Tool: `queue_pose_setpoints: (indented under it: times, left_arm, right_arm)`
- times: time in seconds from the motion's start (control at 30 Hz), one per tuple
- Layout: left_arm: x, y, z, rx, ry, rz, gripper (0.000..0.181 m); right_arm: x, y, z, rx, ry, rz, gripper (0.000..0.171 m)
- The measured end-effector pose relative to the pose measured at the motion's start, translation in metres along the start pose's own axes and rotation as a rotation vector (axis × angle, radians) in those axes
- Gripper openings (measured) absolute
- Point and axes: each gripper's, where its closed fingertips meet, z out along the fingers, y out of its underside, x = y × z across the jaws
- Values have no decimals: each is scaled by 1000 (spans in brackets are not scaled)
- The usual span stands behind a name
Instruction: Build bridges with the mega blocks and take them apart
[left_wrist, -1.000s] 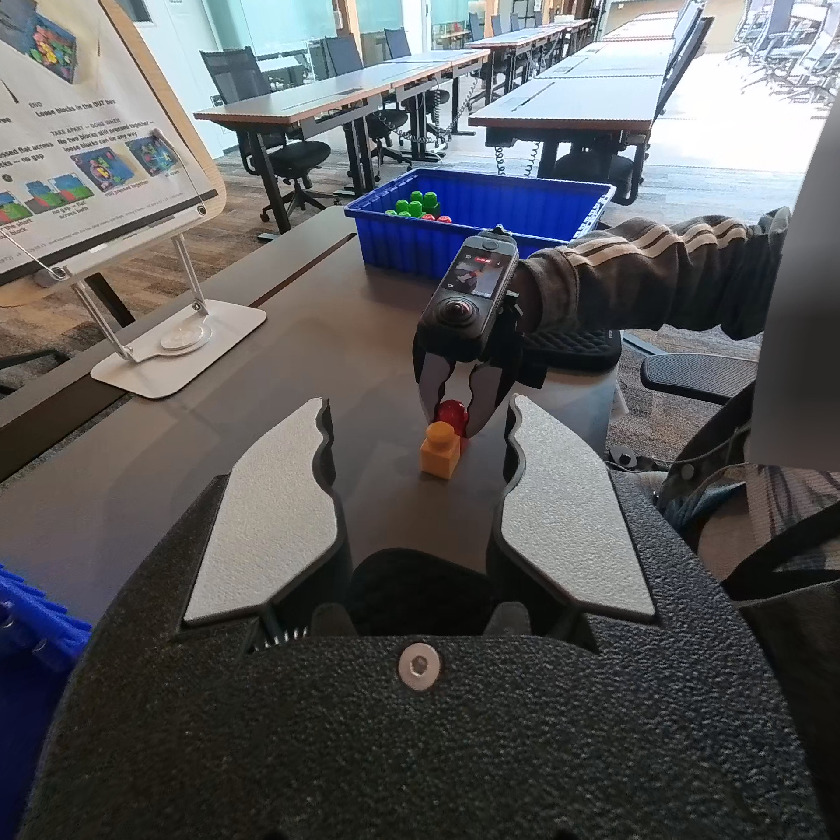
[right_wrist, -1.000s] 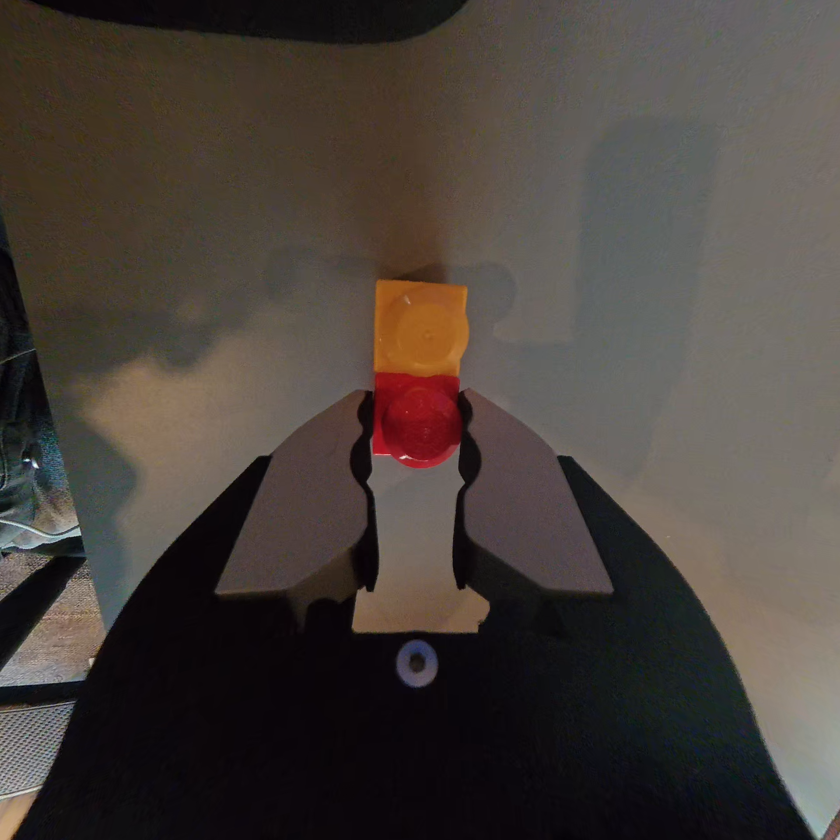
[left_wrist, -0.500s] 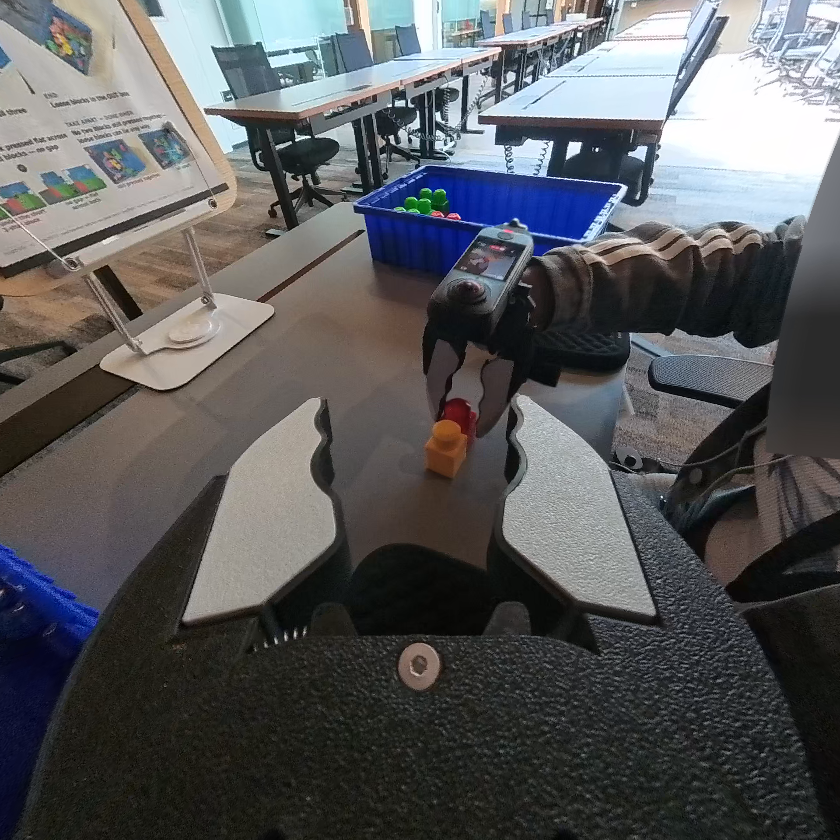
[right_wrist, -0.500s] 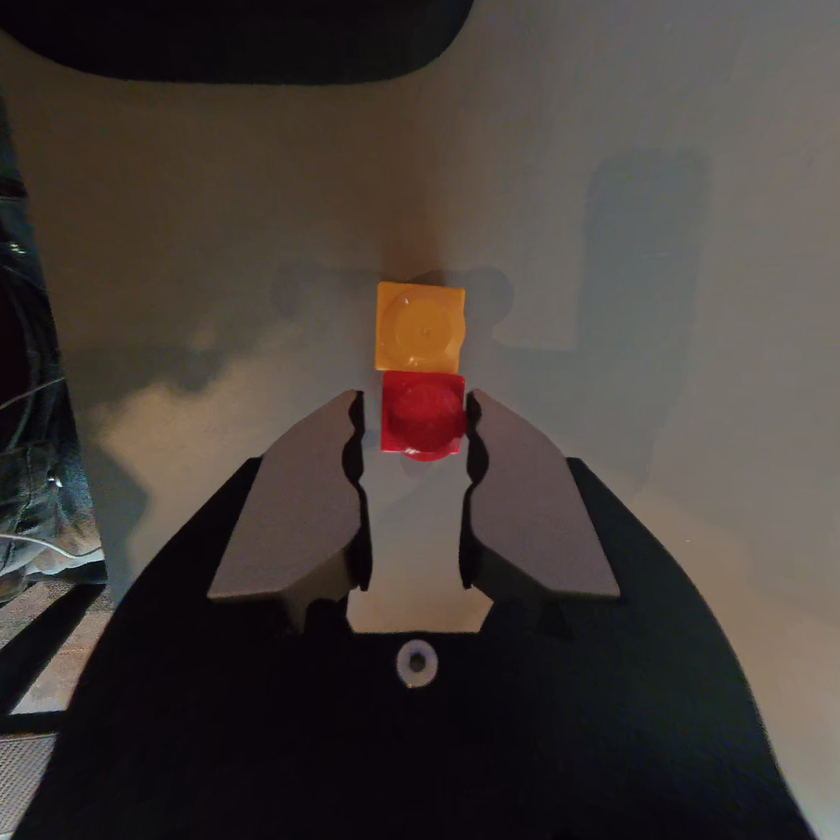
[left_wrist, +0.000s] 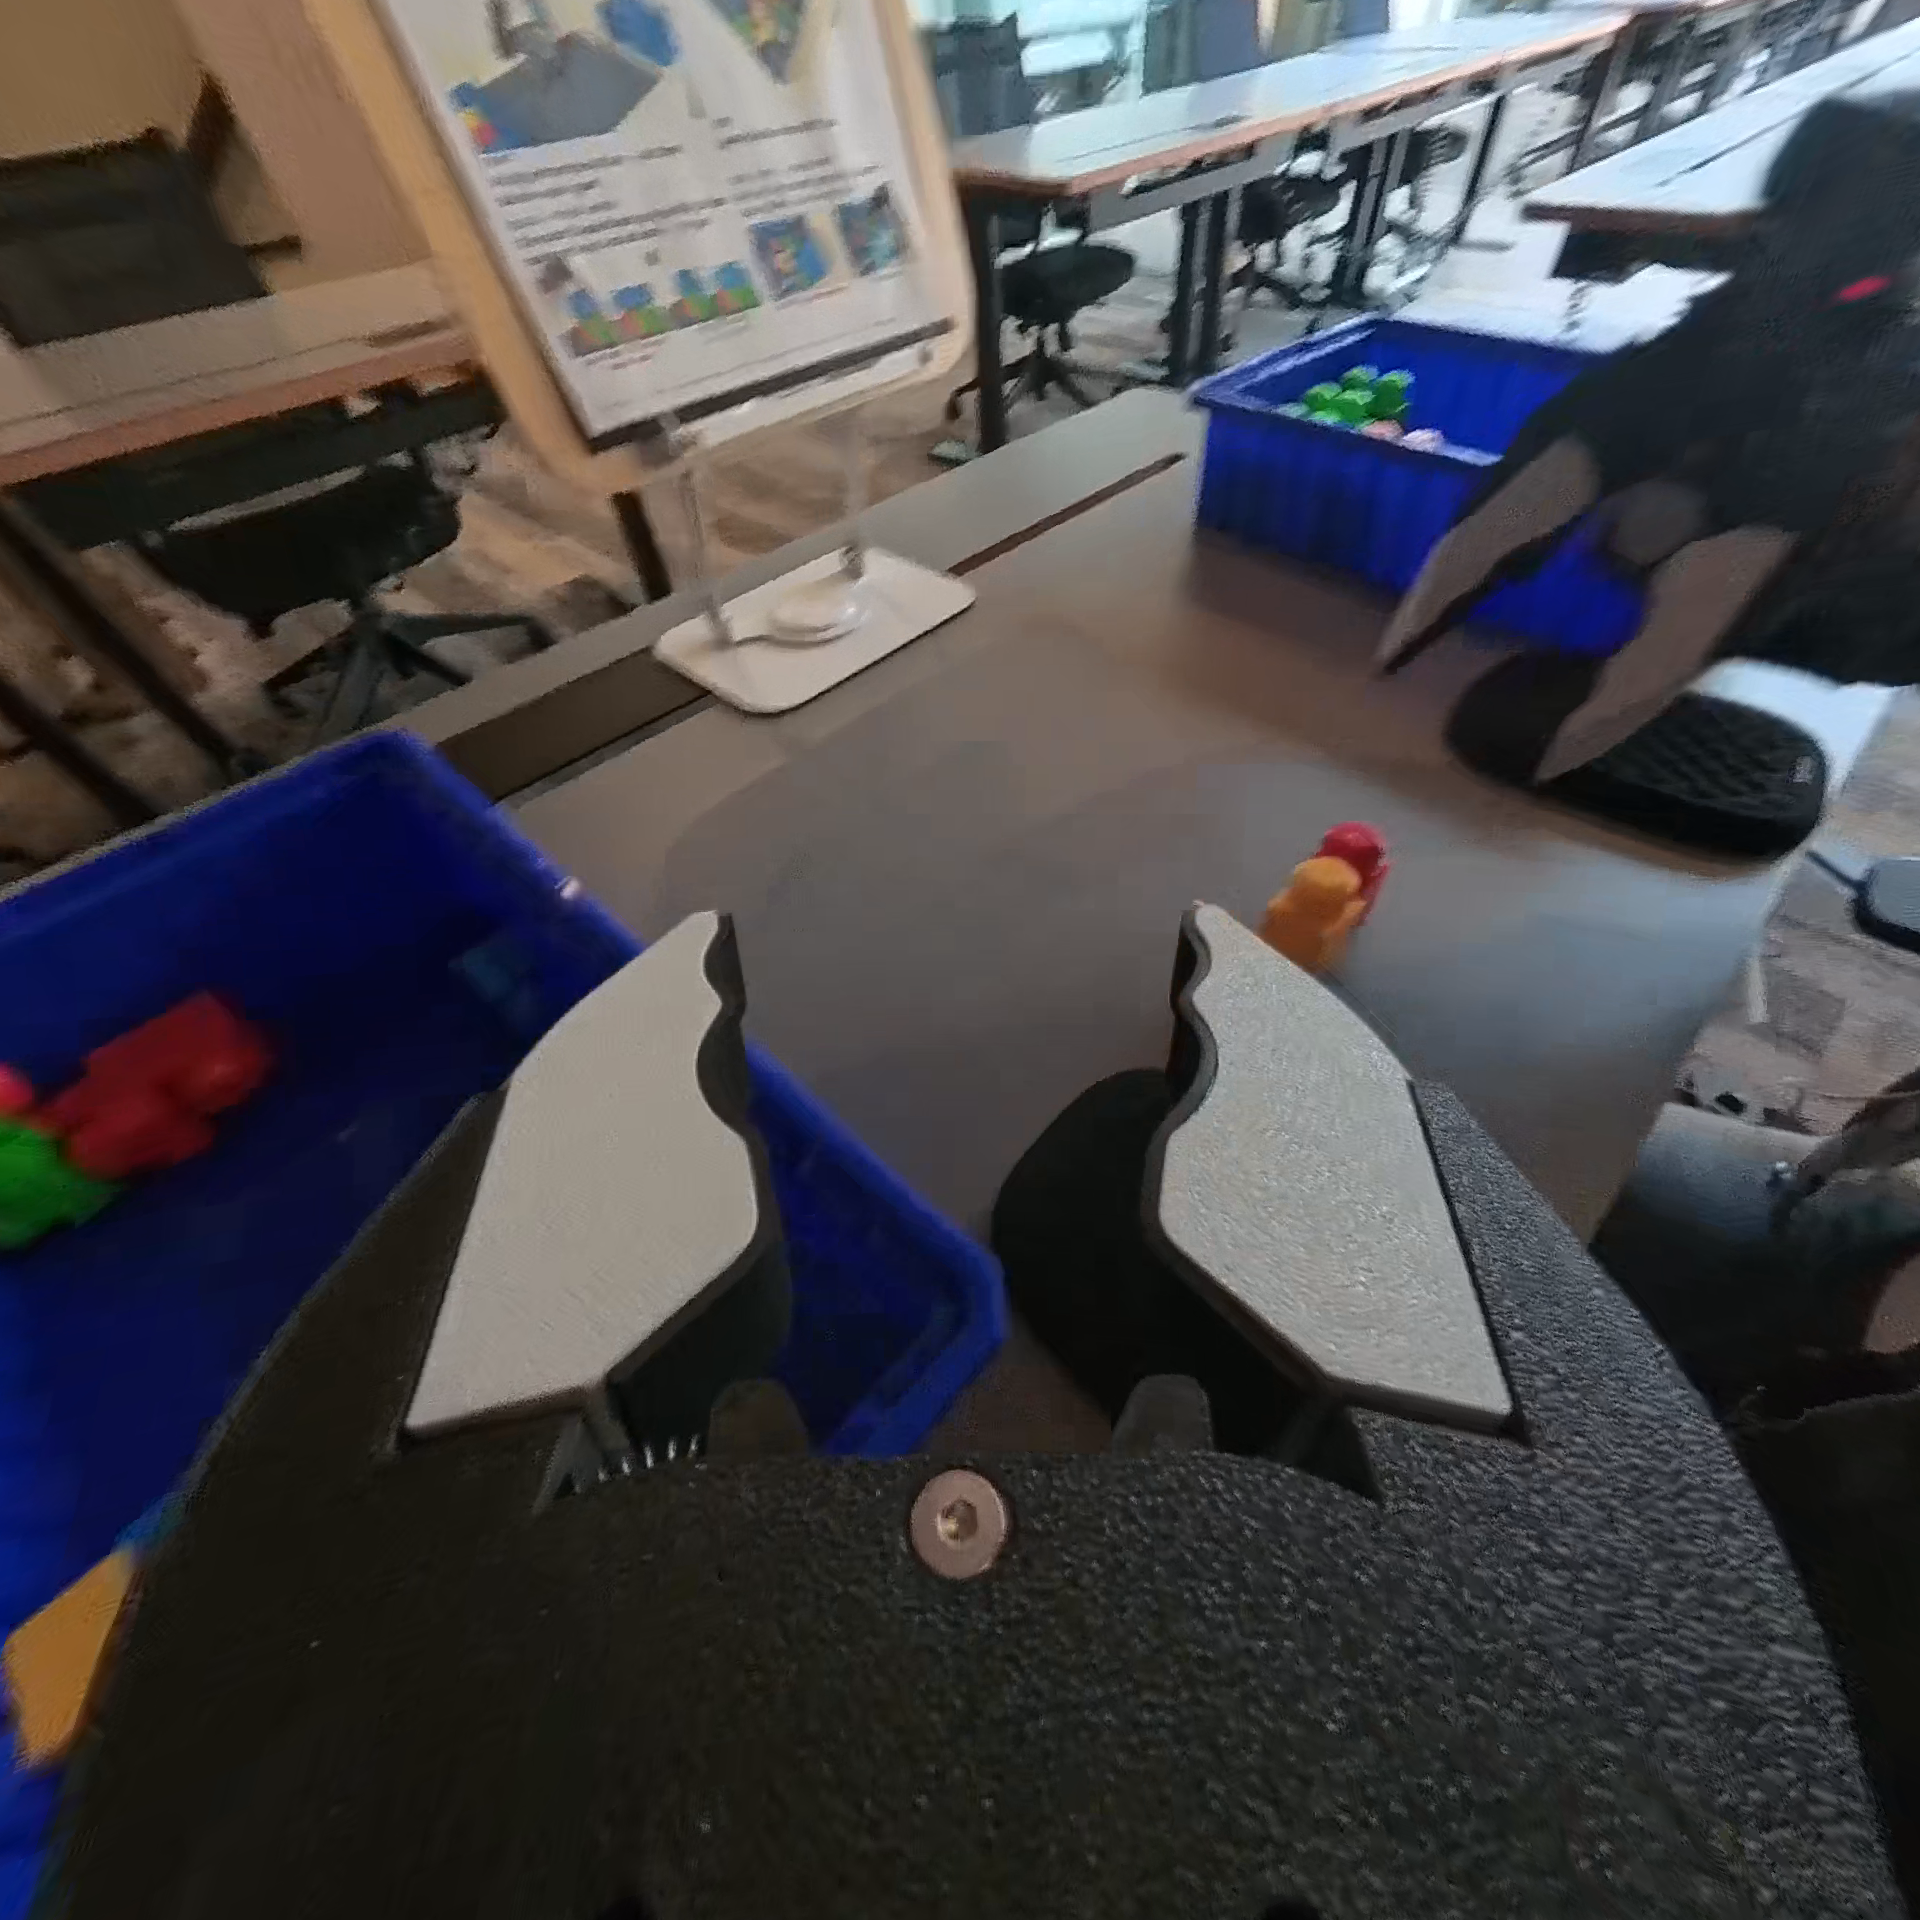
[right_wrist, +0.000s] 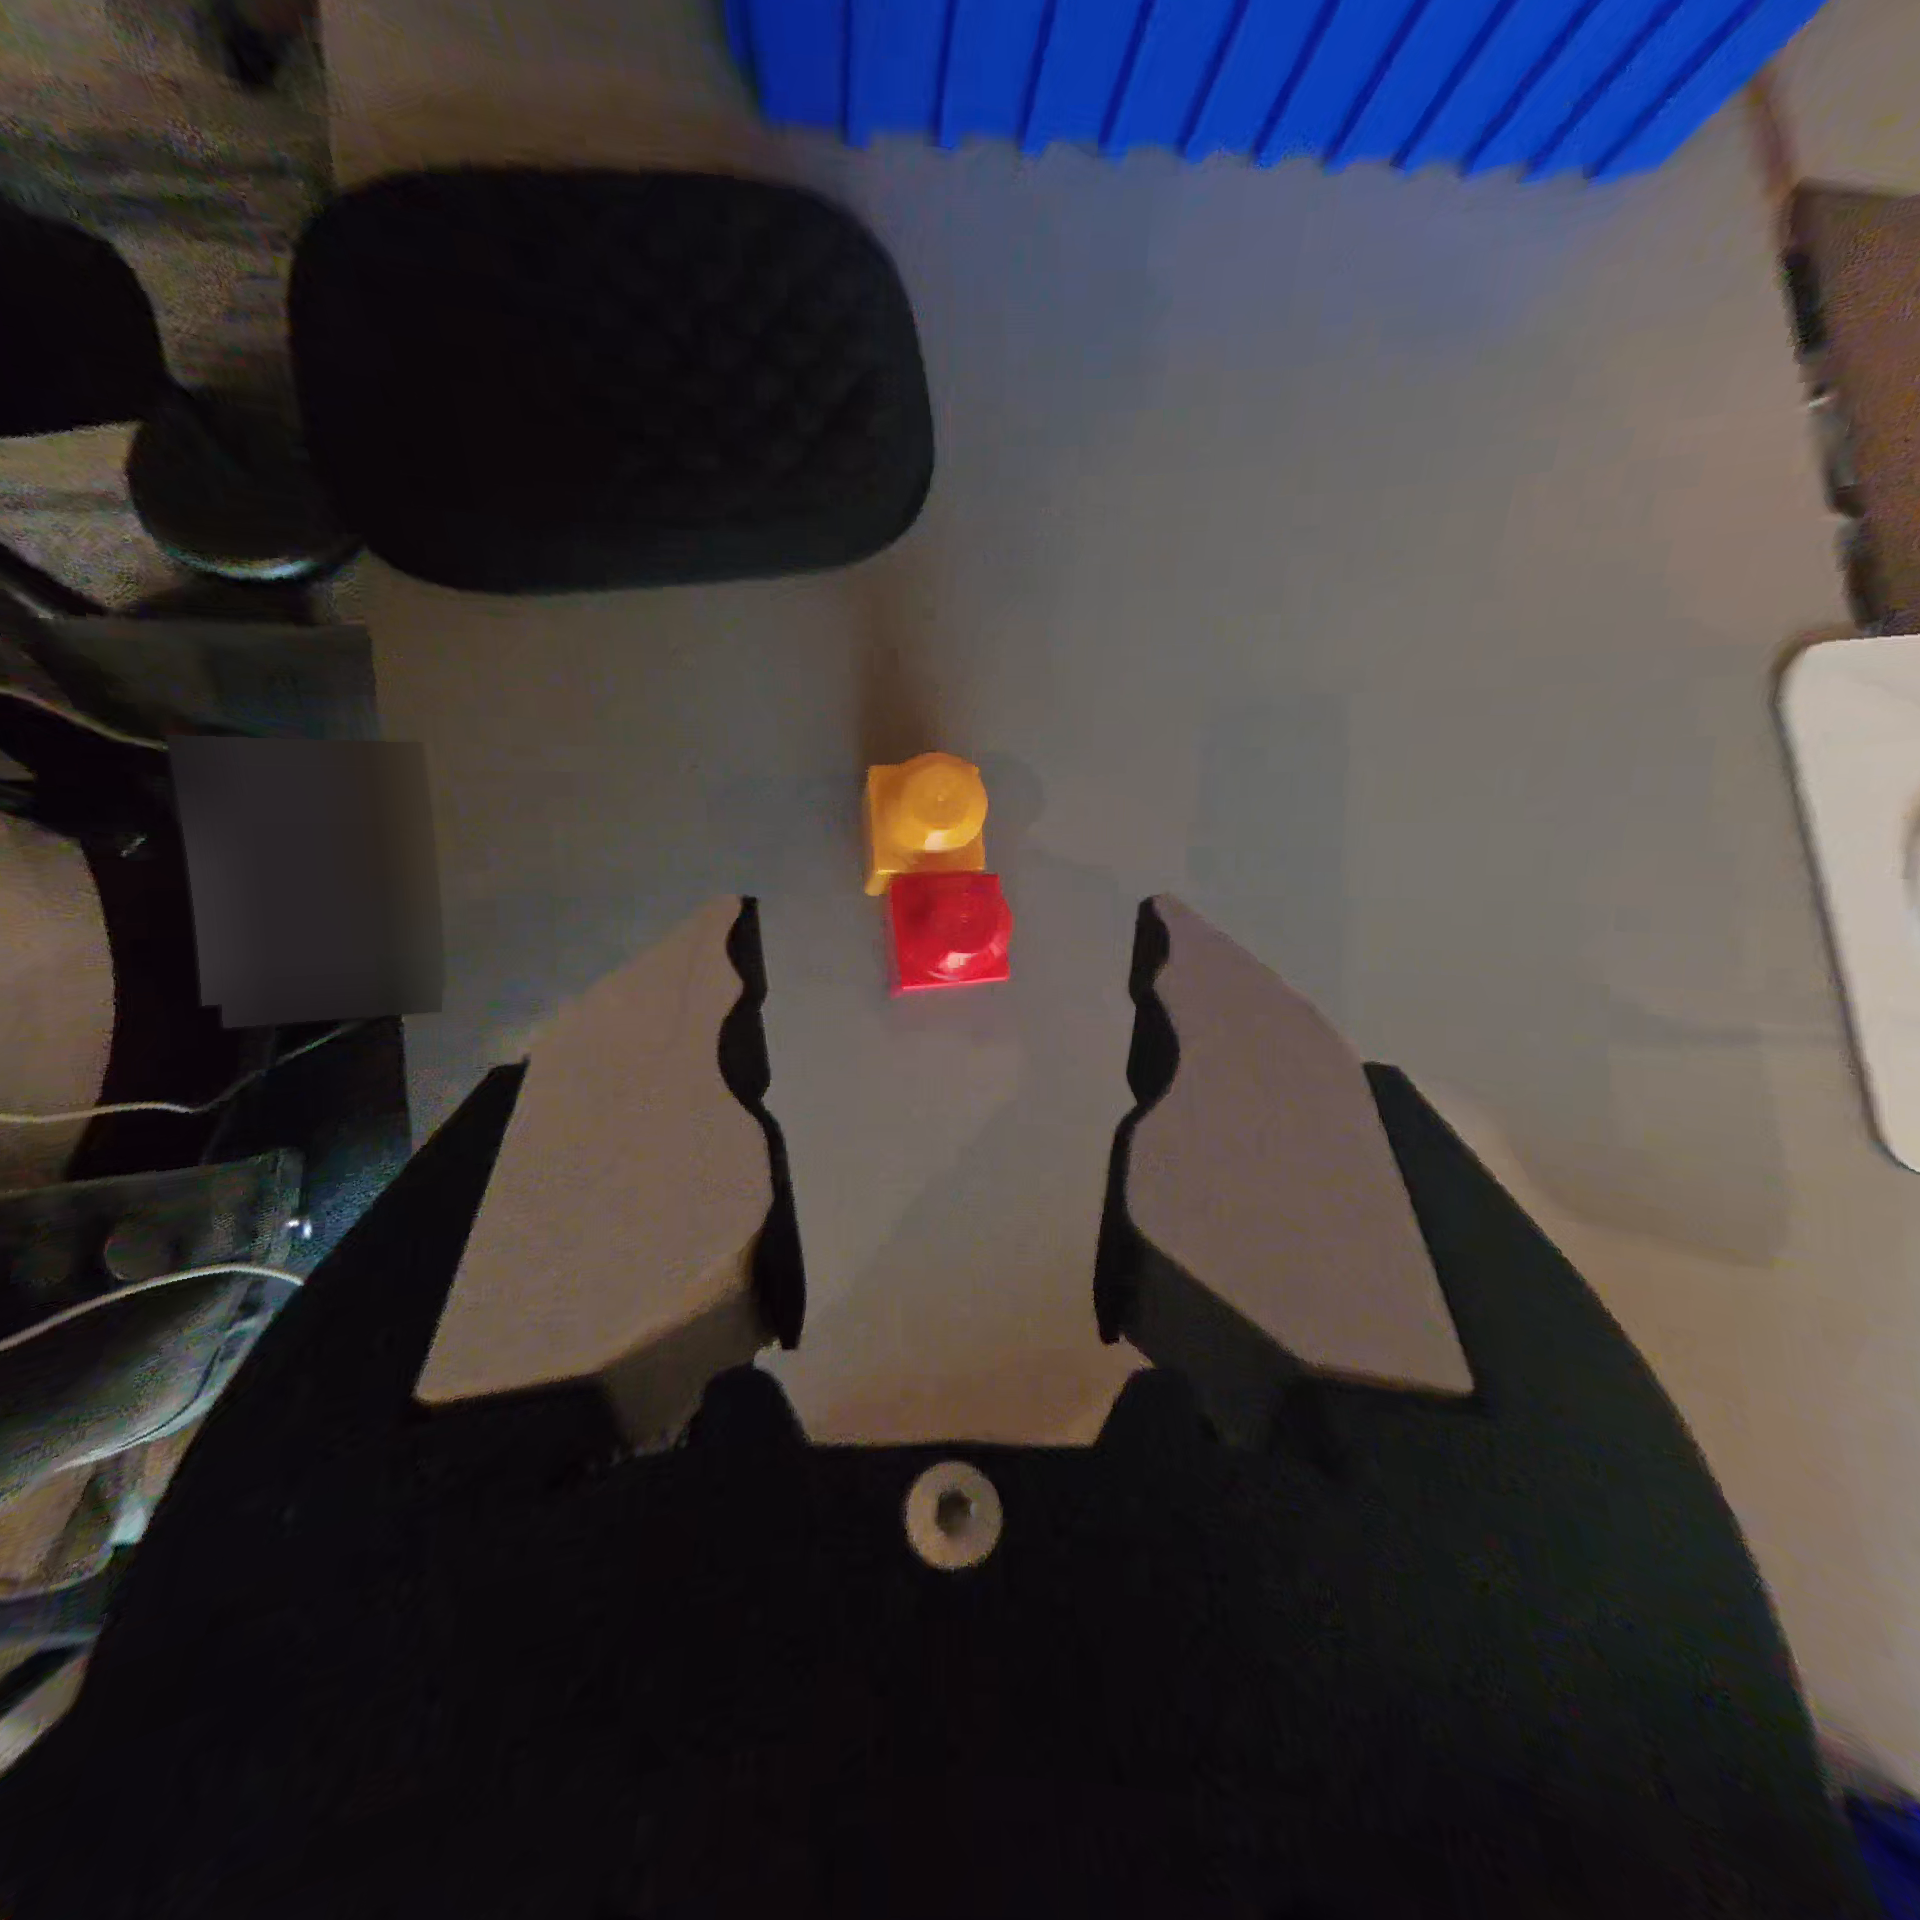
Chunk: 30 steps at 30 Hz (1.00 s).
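While both tools gape empty, only left view shows near bin (left_wrist: 883, 1195).

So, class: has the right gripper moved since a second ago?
Yes. The right gripper has opened and lifted away from the red block, which sits on the table beside the orange block.

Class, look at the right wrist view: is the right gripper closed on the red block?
No: the right gripper is open, and the red block sits free on the table beside the orange block.
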Motion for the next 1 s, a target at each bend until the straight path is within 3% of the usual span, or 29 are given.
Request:
queue_pose_setpoints:
  times: [0.37,0.53,0.7,0.9,1.0]
  left_arm:
    - [-116,64,-42,-390,-191,-116,70]
    - [-140,100,-46,-585,-185,-219,66]
    - [-152,149,-61,-877,-198,-307,52]
    - [-167,196,-84,-1197,-335,-373,54]
    - [-167,203,-82,-1247,-346,-447,51]
  right_arm:
    - [-3,-2,-71,167,156,39,67]
    - [-4,3,-85,196,181,59,67]
    - [-1,8,-94,220,217,67,66]
    - [11,15,-105,263,260,85,64]
    - [18,19,-110,283,272,94,63]
